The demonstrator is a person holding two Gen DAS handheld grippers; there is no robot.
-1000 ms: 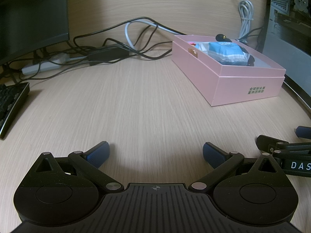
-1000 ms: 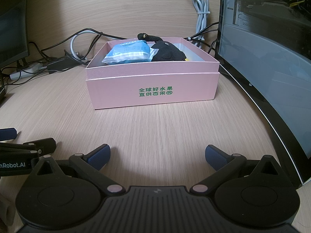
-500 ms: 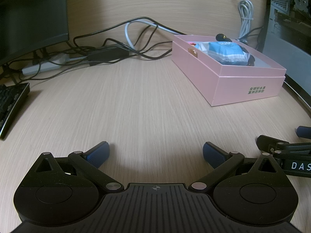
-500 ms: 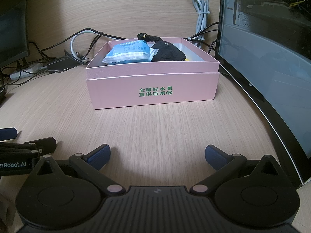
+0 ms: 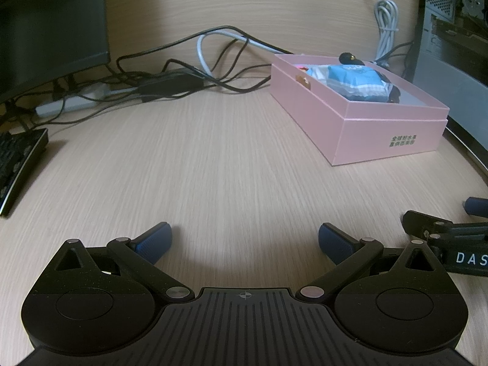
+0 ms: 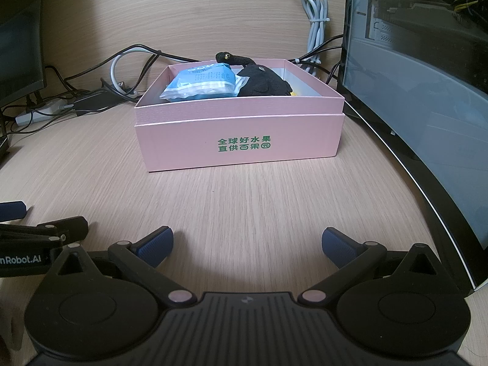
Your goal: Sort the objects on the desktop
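Observation:
A pink box (image 6: pixel 241 140) with green print stands on the wooden desk, also in the left wrist view (image 5: pixel 384 135) at the right. In it lie a blue and white packet (image 6: pixel 202 85) and a black plush toy (image 6: pixel 262 80); the packet shows in the left wrist view (image 5: pixel 355 82) too. My right gripper (image 6: pixel 247 244) is open and empty, low over the desk in front of the box. My left gripper (image 5: pixel 244 241) is open and empty, to the left of the right one, over bare desk.
A tangle of cables and a power strip (image 5: pixel 170 79) lies along the back wall. A monitor (image 5: pixel 45 27) and a keyboard (image 5: pixel 18 164) are at the left. A computer case with a glass side (image 6: pixel 427 76) stands close to the right of the box. A coiled grey cable (image 6: pixel 315 9) hangs behind.

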